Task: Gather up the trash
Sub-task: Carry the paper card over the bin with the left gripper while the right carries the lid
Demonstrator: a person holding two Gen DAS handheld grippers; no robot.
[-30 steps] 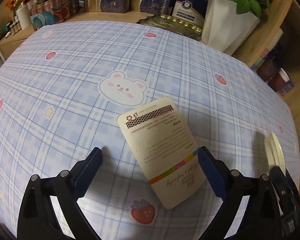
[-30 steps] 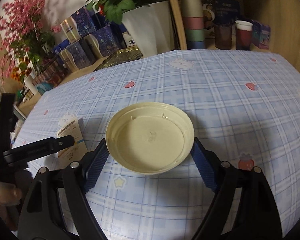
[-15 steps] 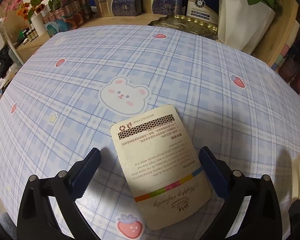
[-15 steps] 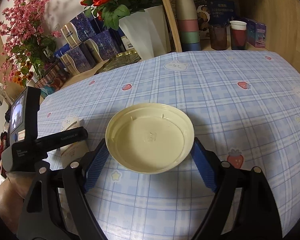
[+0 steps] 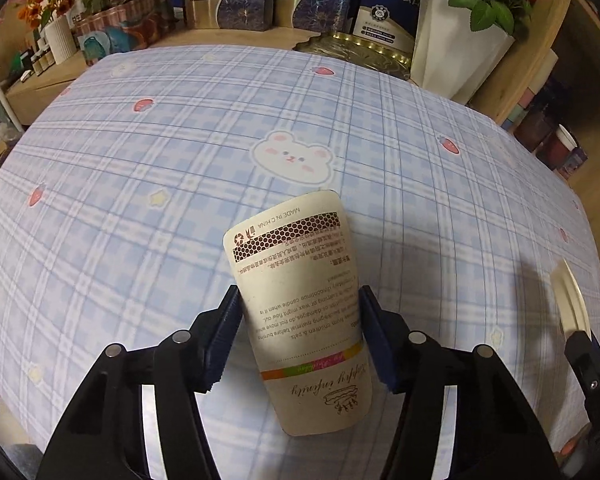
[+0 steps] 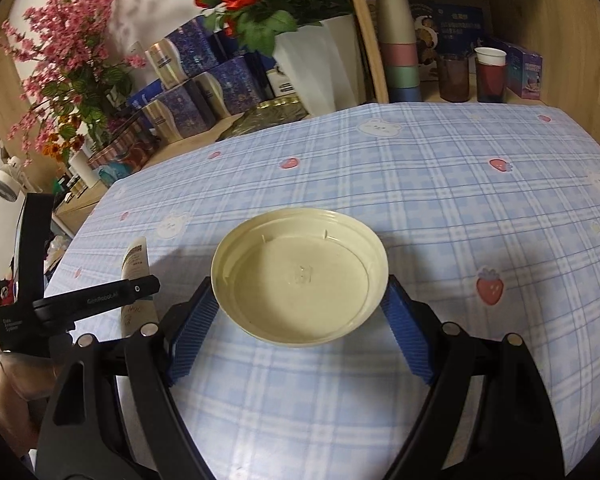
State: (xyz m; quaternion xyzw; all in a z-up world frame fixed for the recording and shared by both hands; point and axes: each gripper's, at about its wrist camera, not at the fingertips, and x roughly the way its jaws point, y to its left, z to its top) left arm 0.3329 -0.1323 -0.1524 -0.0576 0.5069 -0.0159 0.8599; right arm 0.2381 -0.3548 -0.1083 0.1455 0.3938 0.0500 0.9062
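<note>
A cream paper card [image 5: 300, 280] with printed text sits between the blue pads of my left gripper [image 5: 300, 334]. The jaws are closing on it, both pads press its long edges, and the card bows upward off the blue plaid tablecloth [image 5: 140, 160]. My right gripper [image 6: 300, 324] is shut on a round cream plastic lid [image 6: 300, 276], hollow side up, held just above the cloth. From the right wrist, the card [image 6: 136, 260] shows at the left behind a black finger [image 6: 112, 298] of the left gripper. The lid's edge [image 5: 570, 300] shows at the right of the left wrist view.
Along the table's far side stand a white vase of red flowers [image 5: 456, 60], a gold tray [image 5: 356, 54] and blue gift boxes [image 5: 236, 0]. A shelf holds stacked cups [image 6: 398, 44] and two dark cups [image 6: 490, 76]. A person's hand [image 6: 8, 392] grips the left tool.
The left jaws have drawn in from wide apart onto the card's edges, and the card has bowed and come up off the cloth. The right gripper still holds the lid.
</note>
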